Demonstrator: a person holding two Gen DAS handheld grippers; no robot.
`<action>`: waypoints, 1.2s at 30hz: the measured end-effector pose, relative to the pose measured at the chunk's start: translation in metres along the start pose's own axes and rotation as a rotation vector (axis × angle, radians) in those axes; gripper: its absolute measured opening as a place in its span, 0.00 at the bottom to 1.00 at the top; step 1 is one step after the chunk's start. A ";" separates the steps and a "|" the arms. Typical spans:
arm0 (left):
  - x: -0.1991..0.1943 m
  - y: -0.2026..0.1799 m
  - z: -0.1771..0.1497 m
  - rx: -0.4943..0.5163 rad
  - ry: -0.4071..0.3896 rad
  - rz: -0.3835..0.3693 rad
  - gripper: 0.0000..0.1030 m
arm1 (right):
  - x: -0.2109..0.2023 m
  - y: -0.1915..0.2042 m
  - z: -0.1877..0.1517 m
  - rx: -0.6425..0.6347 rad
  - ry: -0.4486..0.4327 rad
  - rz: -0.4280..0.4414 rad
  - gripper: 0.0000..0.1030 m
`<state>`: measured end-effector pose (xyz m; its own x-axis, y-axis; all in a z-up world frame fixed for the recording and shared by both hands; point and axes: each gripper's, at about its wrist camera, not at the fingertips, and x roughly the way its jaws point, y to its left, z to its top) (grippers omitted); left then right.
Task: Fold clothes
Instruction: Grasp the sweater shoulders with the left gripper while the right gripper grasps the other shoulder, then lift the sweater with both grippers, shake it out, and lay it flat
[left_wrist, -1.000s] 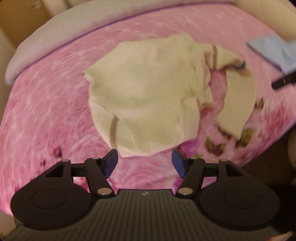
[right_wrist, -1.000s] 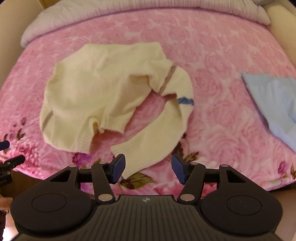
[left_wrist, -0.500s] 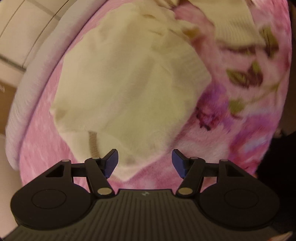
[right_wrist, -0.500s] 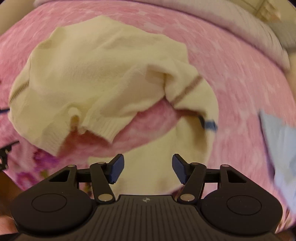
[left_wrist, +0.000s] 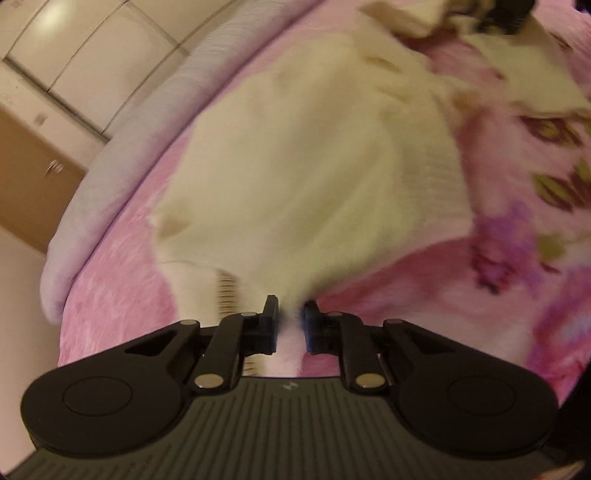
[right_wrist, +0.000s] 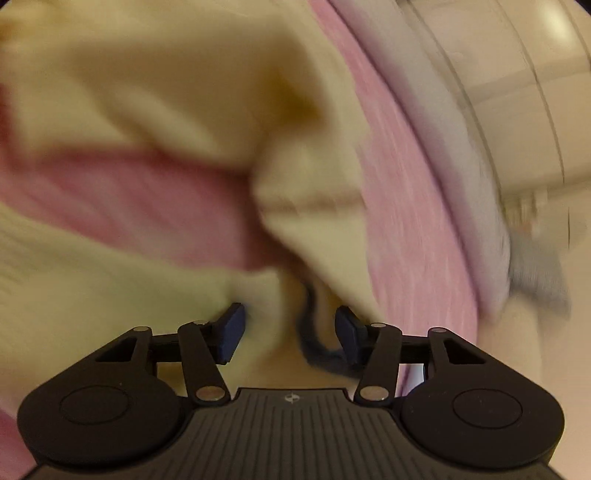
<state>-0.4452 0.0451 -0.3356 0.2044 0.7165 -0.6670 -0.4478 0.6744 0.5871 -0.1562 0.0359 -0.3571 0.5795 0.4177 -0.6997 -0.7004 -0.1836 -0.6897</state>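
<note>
One fuzzy cream knit sweater (left_wrist: 314, 177), rumpled on plush pink blanket (left_wrist: 118, 295).

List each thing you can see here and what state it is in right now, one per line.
Cream sweater: unfolded, rumpled, lying on the bed.
Pink floral blanket: spread over the bed under the sweater.
Left hand-held gripper: jaws closing on the sweater's near edge, nearly together.
Right hand-held gripper: jaws closing, sweater fabric between them, pads not yet pressing it.
Cabinet doors: shut.
</note>
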 end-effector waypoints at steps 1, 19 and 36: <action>0.001 -0.001 -0.001 0.007 -0.001 -0.010 0.19 | 0.000 -0.007 -0.003 -0.004 -0.009 0.007 0.50; 0.023 -0.022 -0.010 0.167 -0.058 -0.080 0.14 | -0.014 0.028 0.083 -0.424 -0.462 -0.013 0.08; -0.092 0.161 0.085 -0.152 -0.301 0.289 0.12 | -0.133 -0.196 0.070 0.398 -0.513 -0.046 0.00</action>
<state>-0.4620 0.1027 -0.1405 0.2860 0.9070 -0.3092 -0.6421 0.4209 0.6407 -0.1250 0.0785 -0.1163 0.4090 0.8071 -0.4258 -0.8379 0.1473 -0.5256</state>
